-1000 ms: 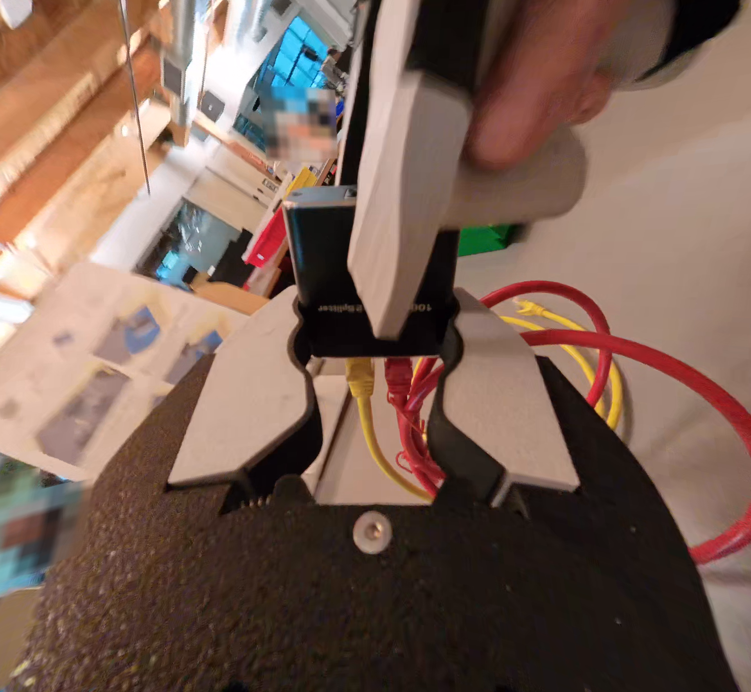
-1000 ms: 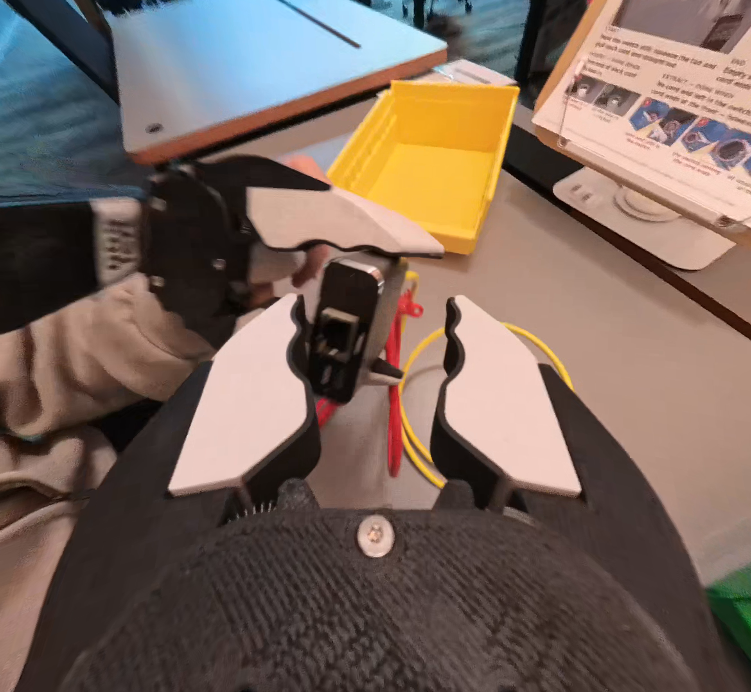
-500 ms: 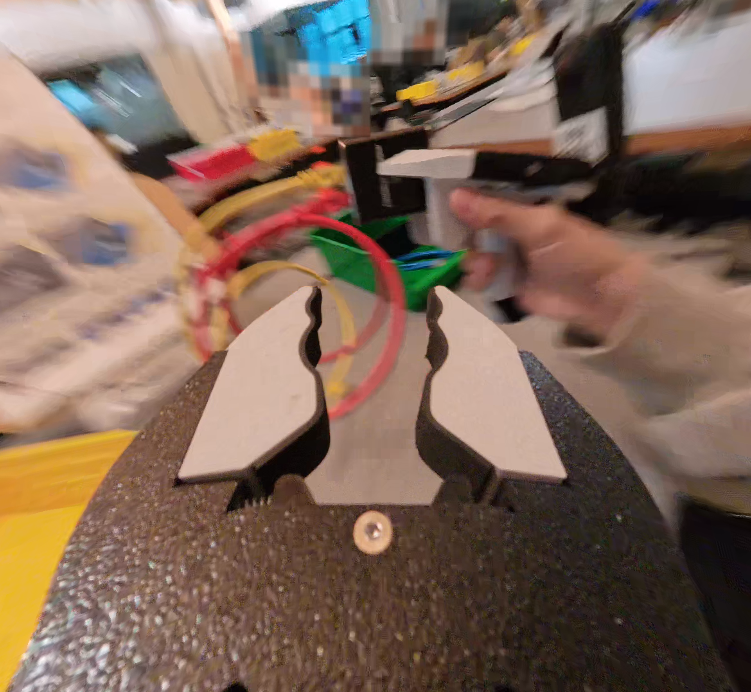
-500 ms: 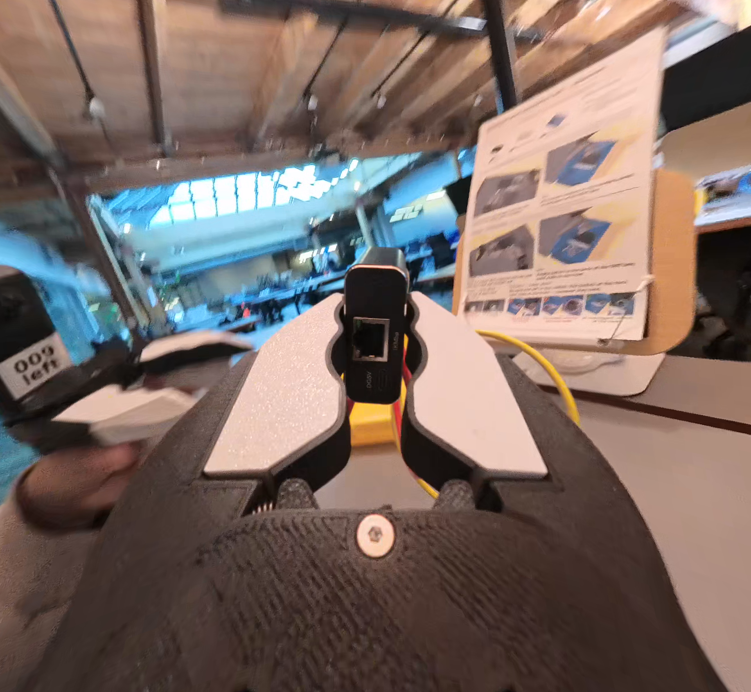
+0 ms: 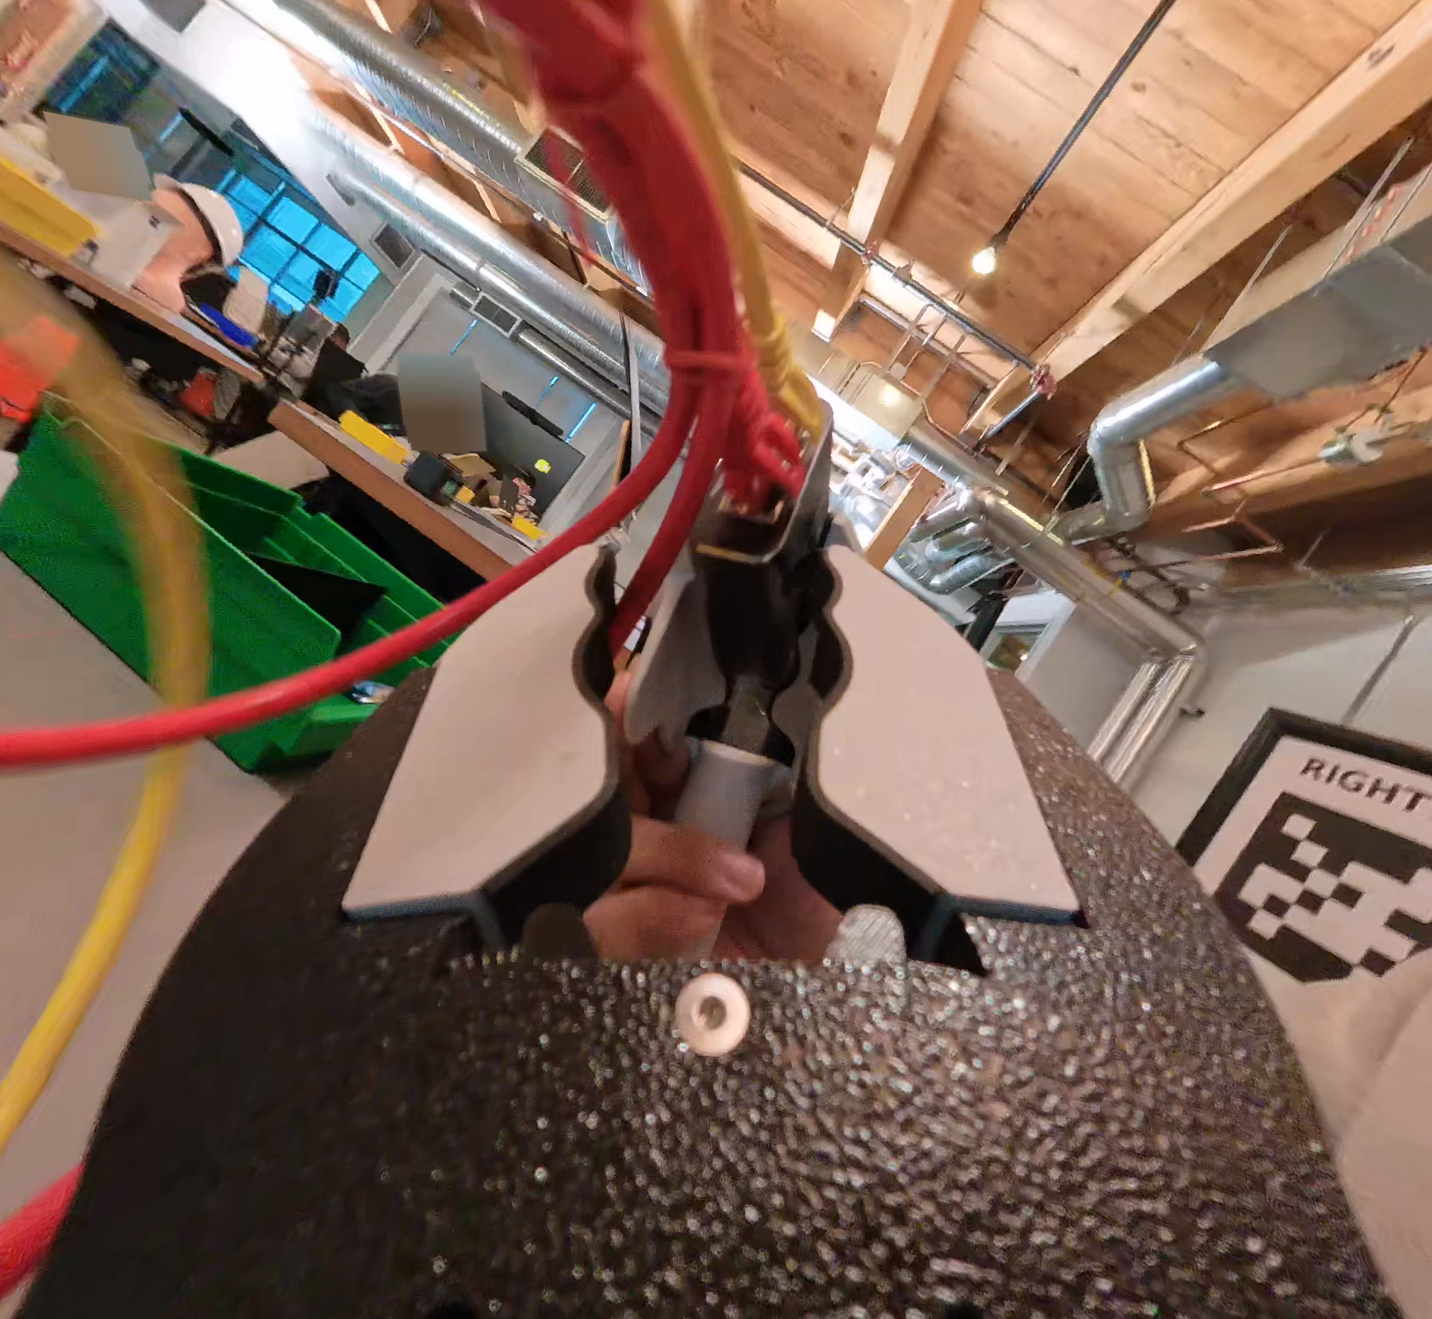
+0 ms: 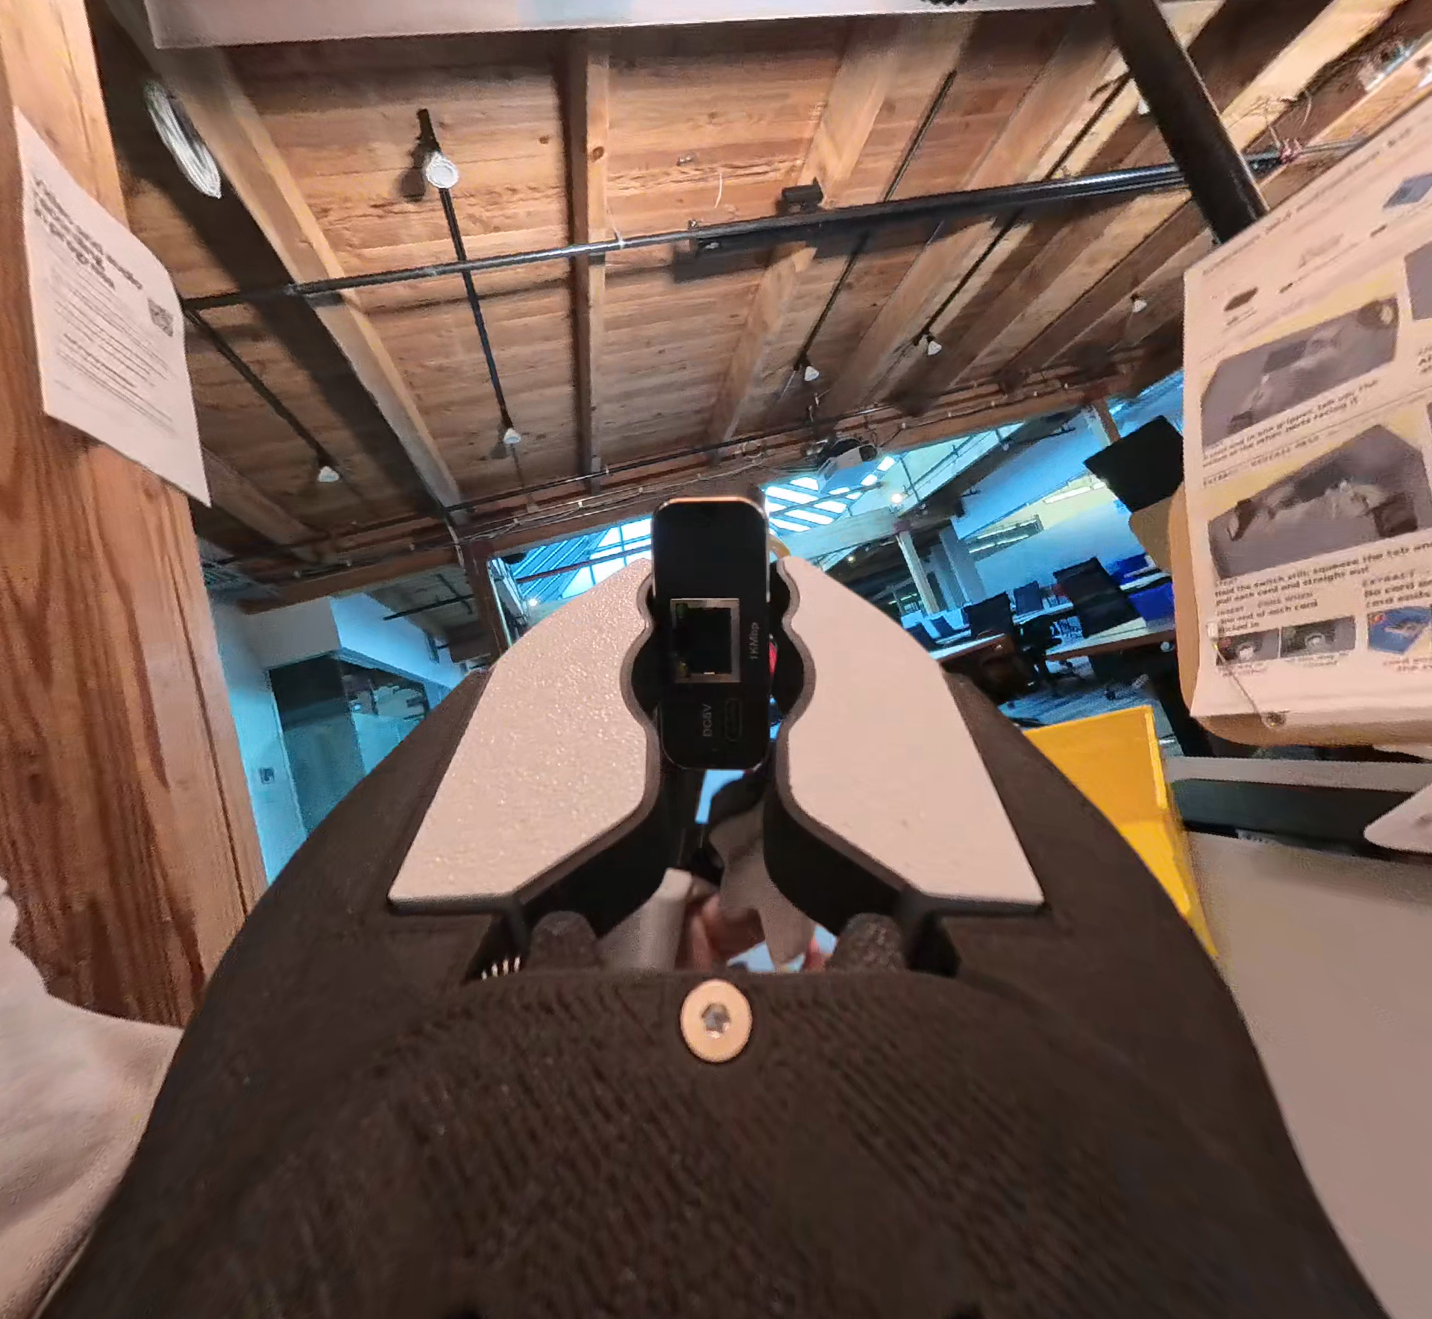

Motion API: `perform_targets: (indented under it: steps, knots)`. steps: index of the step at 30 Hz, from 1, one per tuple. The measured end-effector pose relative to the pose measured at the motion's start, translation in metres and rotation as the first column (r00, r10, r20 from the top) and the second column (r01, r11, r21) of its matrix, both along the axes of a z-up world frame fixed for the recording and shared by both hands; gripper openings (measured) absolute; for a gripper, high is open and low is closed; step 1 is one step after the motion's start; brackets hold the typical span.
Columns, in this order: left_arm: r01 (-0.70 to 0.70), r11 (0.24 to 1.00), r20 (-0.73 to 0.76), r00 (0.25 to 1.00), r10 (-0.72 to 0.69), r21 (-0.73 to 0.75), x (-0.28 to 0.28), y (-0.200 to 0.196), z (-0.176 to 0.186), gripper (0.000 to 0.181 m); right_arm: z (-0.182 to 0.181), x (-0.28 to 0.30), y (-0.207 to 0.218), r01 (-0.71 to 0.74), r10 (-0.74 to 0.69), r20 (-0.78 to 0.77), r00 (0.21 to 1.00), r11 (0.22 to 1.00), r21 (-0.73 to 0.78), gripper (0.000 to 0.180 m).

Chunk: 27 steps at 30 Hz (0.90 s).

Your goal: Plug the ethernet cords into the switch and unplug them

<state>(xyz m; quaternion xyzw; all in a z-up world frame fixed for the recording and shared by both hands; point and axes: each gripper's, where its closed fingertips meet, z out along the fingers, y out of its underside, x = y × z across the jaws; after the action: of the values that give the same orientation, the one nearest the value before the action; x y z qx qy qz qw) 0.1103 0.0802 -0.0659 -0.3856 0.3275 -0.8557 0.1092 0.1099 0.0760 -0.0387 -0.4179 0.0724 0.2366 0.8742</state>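
My right gripper (image 6: pixel 711 585) is shut on the small black switch (image 6: pixel 711 639) and holds it upright, high in the air, its empty port facing the camera. In the left wrist view the switch (image 5: pixel 748 546) shows from its other end. A red cord (image 5: pixel 666 275) and a yellow cord (image 5: pixel 763 298) are plugged into it and loop away to the left. My left gripper (image 5: pixel 713 608) is open and empty just in front of the right gripper's fingers (image 5: pixel 670 662), below the plugs. A hand (image 5: pixel 682 887) holds the right gripper's handle.
Green bins (image 5: pixel 232 585) stand on the grey table at the left. A yellow bin (image 6: pixel 1100 763) and an instruction sheet on a stand (image 6: pixel 1309 468) are at the right. A wooden post (image 6: pixel 93 585) with a paper sheet (image 6: pixel 108 321) is close on the left. Only a small space, under 4 cm, lies between the two pairs of fingers.
My left gripper let go of the switch and opened. My right gripper shut on the switch and raised it, tilting upward. The left gripper then moved in behind the switch's cord end.
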Motion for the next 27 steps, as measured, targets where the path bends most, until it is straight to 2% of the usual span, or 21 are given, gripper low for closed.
perform_targets:
  steps: [4,6,8,11,14,17,20,21,22,23,25,27]
  knots:
    - [-0.048,0.989,0.053,0.998,0.040,0.141,0.001,0.000,0.002,0.038,-0.007,-0.003,0.002,-0.038,0.039,-0.039,0.998,0.999,0.021,0.025]
    - [-0.081,0.970,0.081,0.995,0.064,0.227,-0.001,0.002,0.001,0.036,-0.012,-0.005,0.006,-0.082,0.082,-0.029,0.996,0.996,-0.020,0.025]
    - [-0.086,0.929,0.086,0.995,0.059,0.361,-0.003,0.002,-0.002,0.035,-0.020,-0.005,0.005,-0.087,0.092,0.043,0.995,0.992,-0.093,0.026]
    - [-0.037,0.855,0.049,0.999,0.014,0.517,-0.007,0.007,-0.004,0.033,-0.034,0.006,-0.003,0.020,0.033,0.202,0.979,0.968,-0.252,0.035]
    - [0.115,0.741,-0.091,0.993,-0.072,0.662,-0.010,0.011,-0.017,0.032,-0.035,0.014,-0.012,0.130,-0.013,0.336,0.942,0.935,-0.329,0.040]
    - [0.302,0.555,-0.263,0.953,-0.150,0.775,-0.017,0.010,-0.038,0.032,-0.032,0.010,-0.015,0.180,-0.015,0.431,0.902,0.921,-0.345,0.042]
    - [0.417,0.423,-0.373,0.909,-0.186,0.805,-0.022,0.007,-0.047,0.032,-0.052,-0.010,-0.004,0.094,0.152,0.454,0.878,0.875,-0.475,0.052]
    - [0.455,0.382,-0.402,0.890,-0.214,0.804,-0.025,0.003,-0.049,0.032,-0.060,-0.016,0.000,0.071,0.193,0.448,0.873,0.858,-0.509,0.051]
    - [0.485,0.342,-0.425,0.873,-0.238,0.805,-0.028,0.001,-0.050,0.032,-0.065,-0.023,0.003,0.050,0.234,0.454,0.860,0.846,-0.531,0.041]
    - [0.503,0.307,-0.445,0.863,-0.241,0.808,-0.029,0.001,-0.052,0.032,-0.066,-0.031,0.003,0.026,0.265,0.468,0.843,0.849,-0.528,0.027]
    - [0.519,0.262,-0.469,0.853,-0.231,0.814,-0.029,0.005,-0.054,0.031,-0.066,-0.031,0.006,0.058,0.235,0.479,0.846,0.852,-0.520,0.026]
    - [0.487,0.277,-0.449,0.873,-0.191,0.829,-0.021,0.009,-0.050,0.027,-0.062,-0.020,0.011,0.120,0.147,0.478,0.866,0.867,-0.484,0.025]
